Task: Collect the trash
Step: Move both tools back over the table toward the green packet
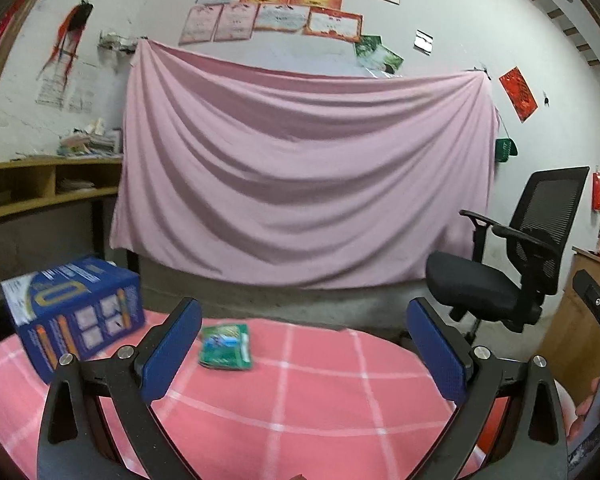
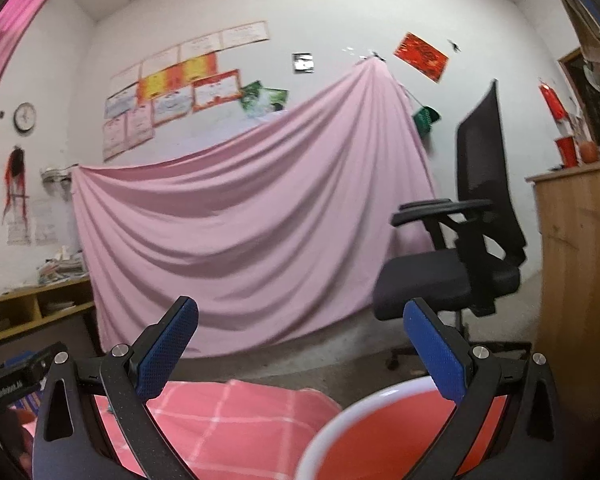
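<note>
Green wrapper (image 1: 225,346) lies flat on pink checked cloth (image 1: 320,400), just ahead of your left gripper (image 1: 304,344), nearer its left finger, untouched. Both claws wide apart, empty; right gripper (image 2: 300,344) over red basin (image 2: 380,432).

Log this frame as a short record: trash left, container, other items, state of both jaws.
trash left: green packet lying on the pink checked tablecloth
container: red bin with white rim below the right gripper
other items: blue box at the table's left edge; black office chair beyond the table
left gripper: jaws wide open, nothing between them
right gripper: jaws wide open, nothing held
</note>
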`<state>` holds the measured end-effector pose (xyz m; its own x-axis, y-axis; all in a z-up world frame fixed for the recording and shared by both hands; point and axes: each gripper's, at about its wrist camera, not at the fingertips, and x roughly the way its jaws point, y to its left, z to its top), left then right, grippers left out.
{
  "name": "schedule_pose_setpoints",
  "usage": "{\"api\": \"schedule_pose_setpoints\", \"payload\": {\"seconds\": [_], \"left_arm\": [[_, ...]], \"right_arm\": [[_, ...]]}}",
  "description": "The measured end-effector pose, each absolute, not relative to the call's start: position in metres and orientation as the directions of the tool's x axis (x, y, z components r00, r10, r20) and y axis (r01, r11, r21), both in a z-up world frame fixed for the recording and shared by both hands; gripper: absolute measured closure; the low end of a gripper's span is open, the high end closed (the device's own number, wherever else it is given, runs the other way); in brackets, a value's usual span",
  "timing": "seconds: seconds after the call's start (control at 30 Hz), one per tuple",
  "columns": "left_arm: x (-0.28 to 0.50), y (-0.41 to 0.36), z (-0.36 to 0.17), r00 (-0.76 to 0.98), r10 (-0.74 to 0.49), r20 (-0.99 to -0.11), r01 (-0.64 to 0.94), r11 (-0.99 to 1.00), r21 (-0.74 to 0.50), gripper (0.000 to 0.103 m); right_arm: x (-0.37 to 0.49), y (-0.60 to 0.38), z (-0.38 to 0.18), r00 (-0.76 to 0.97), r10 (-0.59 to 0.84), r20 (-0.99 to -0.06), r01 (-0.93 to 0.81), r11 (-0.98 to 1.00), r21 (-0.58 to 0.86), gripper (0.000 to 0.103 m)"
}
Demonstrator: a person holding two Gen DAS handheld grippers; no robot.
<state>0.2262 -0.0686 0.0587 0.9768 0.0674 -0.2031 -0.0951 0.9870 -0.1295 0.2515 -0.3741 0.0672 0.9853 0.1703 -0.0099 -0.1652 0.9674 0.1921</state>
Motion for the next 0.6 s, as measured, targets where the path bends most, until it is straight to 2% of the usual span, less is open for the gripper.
{"api": "schedule_pose_setpoints", "payload": {"seconds": [0.27,0.6], "left_arm": [[0.216,-0.032,0.058,0.975,0.121,-0.186,-0.140,0.986,-0.091,0.003],[0.252,0.006,0.029,0.943,0.110,-0.314,-0.138,0.988,-0.069,0.003]], "right_arm": [[0.259,-0.323,0.065,0.965,0.262,0.002,-0.260,0.955,0.141,0.000],[0.286,-0.269,0.055,0.937,0.342,-0.072,-0.338,0.939,0.063,0.000]]}}
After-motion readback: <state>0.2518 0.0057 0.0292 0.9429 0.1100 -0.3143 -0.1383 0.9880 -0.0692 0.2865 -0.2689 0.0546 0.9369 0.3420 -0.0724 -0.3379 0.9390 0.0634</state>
